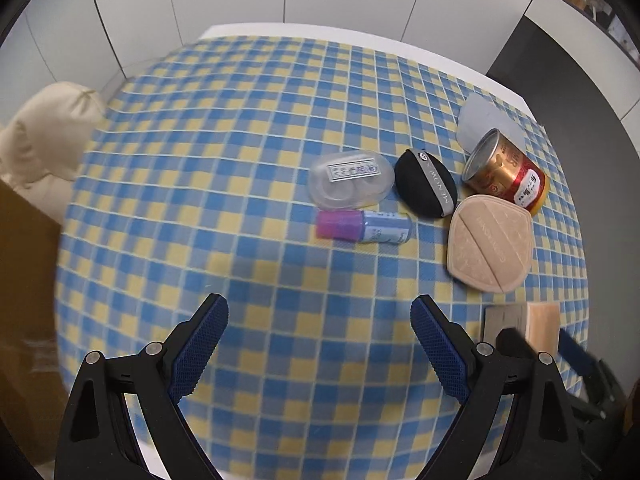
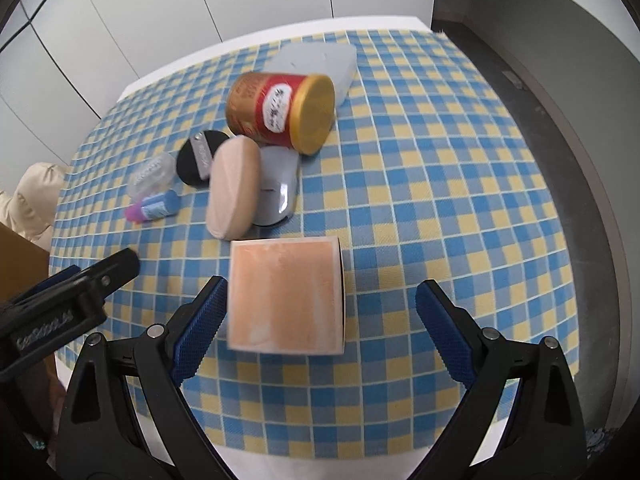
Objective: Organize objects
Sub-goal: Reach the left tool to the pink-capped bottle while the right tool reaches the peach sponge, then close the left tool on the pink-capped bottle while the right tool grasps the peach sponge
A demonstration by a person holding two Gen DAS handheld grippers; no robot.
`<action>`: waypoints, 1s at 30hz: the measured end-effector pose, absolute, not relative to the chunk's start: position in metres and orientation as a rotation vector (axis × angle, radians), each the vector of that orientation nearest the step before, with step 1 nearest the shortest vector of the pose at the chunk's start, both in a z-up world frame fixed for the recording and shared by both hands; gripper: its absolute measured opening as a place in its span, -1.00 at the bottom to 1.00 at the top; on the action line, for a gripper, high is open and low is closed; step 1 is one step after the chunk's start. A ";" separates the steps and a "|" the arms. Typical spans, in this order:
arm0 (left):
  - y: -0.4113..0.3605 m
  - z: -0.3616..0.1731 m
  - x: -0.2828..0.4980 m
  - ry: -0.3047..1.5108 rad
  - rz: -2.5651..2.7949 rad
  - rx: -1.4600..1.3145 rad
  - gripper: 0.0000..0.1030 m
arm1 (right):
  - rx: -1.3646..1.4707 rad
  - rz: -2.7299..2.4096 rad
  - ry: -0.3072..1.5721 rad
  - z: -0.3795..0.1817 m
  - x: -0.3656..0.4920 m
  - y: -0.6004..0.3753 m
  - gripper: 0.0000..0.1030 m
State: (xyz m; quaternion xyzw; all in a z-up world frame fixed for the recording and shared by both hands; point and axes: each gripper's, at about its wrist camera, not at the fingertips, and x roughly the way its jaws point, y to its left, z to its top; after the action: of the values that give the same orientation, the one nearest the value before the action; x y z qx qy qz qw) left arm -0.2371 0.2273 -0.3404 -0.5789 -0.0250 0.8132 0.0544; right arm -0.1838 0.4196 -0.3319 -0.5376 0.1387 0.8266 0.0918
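Both tools gape empty — the left tool (image 1: pixel 319 322) over bare bench (image 1: pixel 248 128), the right tool (image 2: pixel 320 304) straddling the peach box (image 2: pixel 286 296), seemingly for pickup.

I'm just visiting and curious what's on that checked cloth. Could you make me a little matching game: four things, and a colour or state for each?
Things:
1. can
2. small bottle
3. round pouch
4. box

Descriptions:
A. black with a grey band
B. peach top, between open gripper fingers
C. red and gold, lying on its side
D. pink cap, blue body

Pairs: 1-C, 2-D, 3-A, 4-B
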 end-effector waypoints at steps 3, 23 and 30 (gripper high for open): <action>0.235 -0.344 -0.244 -0.052 2.478 -1.737 0.80 | -1.612 2.432 0.437 -0.339 -0.189 0.425 0.86; 0.273 -0.356 -0.266 0.104 2.568 -1.639 0.11 | -1.577 2.415 0.224 -0.345 -0.193 0.431 0.06; 0.271 -0.356 -0.260 0.121 2.565 -1.631 0.11 | -1.578 2.415 0.223 -0.348 -0.201 0.426 0.06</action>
State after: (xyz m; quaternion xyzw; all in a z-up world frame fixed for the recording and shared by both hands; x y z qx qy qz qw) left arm -0.2595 0.2710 -0.3560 -0.5356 0.0399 0.8421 0.0497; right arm -0.2007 0.4261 -0.3480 -0.5412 0.0766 0.8282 0.1238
